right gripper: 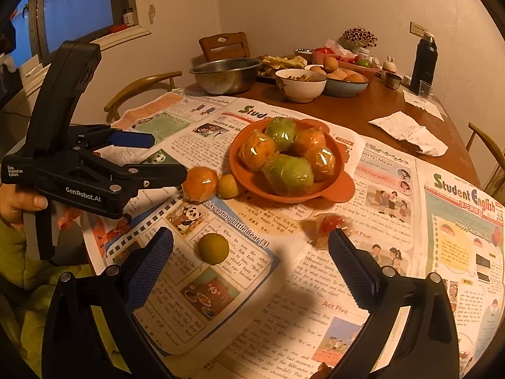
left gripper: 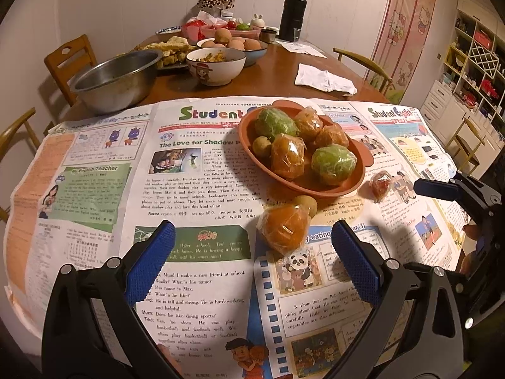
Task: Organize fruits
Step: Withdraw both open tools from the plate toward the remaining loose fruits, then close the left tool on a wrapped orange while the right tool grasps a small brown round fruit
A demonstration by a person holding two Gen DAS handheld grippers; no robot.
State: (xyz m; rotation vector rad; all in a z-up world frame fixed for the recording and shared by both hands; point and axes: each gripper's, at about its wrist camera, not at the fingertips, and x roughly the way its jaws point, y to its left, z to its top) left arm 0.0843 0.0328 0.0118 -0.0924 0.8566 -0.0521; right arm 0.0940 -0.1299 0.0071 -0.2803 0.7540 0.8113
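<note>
- Left wrist view: left hand-held gripper (left gripper: 252,246) spread wide and empty, low over the newspaper (left gripper: 195,284) on the worktop. A plastic-wrapped orange (left gripper: 284,229) lies just beyond the fingertips, touching a small brown fruit (left gripper: 307,204) by the near rim of the orange dish (left gripper: 334,189). Risk: closing on slick wrap could squirt the orange aside or knock the brown fruit loose
- Right wrist view: right hand-held gripper (right gripper: 251,252) likewise spread, holding nothing. A loose round fruit (right gripper: 213,248) sits between its fingers; a small wrapped red fruit (right gripper: 326,225) lies by the right fingertip. Risk: the round fruit may roll; the heaped dish may shed fruit when more is added
</note>
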